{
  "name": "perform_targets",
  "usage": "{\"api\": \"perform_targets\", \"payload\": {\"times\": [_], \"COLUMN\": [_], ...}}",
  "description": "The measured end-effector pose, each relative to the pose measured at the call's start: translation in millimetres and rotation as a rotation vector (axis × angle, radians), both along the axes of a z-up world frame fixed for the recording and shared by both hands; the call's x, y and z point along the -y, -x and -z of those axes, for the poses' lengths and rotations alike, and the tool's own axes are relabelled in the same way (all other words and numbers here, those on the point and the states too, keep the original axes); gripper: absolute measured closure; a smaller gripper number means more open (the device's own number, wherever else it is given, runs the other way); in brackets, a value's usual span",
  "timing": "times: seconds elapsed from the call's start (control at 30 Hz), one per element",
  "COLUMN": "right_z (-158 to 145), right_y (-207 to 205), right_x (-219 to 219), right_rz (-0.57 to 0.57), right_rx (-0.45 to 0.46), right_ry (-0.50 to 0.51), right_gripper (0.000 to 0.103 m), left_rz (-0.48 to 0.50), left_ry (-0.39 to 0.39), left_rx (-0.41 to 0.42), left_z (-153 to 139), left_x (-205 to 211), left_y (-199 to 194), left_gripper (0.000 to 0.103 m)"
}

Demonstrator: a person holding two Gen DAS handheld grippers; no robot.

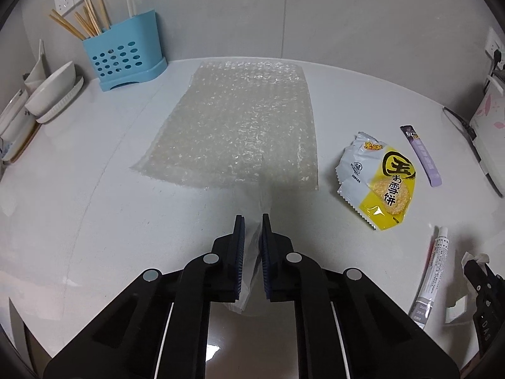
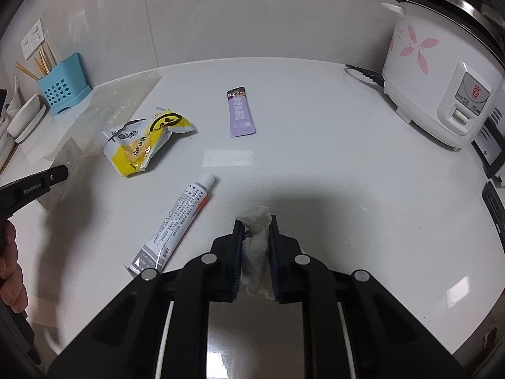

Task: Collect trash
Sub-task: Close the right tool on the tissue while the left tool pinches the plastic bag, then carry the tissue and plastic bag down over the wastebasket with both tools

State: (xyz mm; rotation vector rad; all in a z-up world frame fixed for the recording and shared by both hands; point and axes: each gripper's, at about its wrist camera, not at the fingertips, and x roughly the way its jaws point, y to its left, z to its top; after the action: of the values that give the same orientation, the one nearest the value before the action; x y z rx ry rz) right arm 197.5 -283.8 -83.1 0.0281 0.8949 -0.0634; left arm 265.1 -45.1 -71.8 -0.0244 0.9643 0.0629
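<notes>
My left gripper (image 1: 253, 221) is shut on a thin clear plastic bag (image 1: 249, 268) that hangs between its pads above the white counter. A bubble wrap sheet (image 1: 240, 120) lies flat ahead of it. My right gripper (image 2: 254, 221) is shut on a crumpled white tissue (image 2: 257, 243). A yellow and white snack wrapper (image 2: 145, 142) (image 1: 382, 183), a purple sachet (image 2: 240, 113) (image 1: 421, 158) and a white tube (image 2: 176, 221) (image 1: 430, 271) lie on the counter. The right gripper shows at the left wrist view's right edge (image 1: 479, 274).
A blue chopstick holder (image 1: 123, 53) and white bowls (image 1: 53, 88) stand at the back left. A white rice cooker (image 2: 442, 72) with its cord (image 2: 363, 72) stands at the back right. The counter's front edge (image 1: 38, 331) is near.
</notes>
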Motion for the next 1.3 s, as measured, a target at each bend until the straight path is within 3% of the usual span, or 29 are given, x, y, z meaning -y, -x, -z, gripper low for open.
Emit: {"api": "perform_targets", "payload": {"times": [0.73, 1.03, 1.3], "right_z": [-49.4, -61.7, -58.0], "right_y": [65.2, 112.7, 176.0], "right_x": [-21.3, -35.4, -48.3], "right_rz": [-0.017, -0.035, -0.069], "right_rx": [0.102, 0.163, 0.249], "right_ry": [0.004, 0.001, 0.0], "right_gripper": [0.09, 0.09, 0.09], "left_rz": [0.026, 0.072, 0.123], "left_ry": [0.037, 0.078, 0.092], "left_rx": [0.113, 0.191, 0.26], "left_z": [-60.2, -74.3, -65.7], "left_x": [-21.4, -16.7, -7.2], "left_y": [85.0, 155.3, 232.8], "left_gripper": [0.097, 0.097, 0.097]}}
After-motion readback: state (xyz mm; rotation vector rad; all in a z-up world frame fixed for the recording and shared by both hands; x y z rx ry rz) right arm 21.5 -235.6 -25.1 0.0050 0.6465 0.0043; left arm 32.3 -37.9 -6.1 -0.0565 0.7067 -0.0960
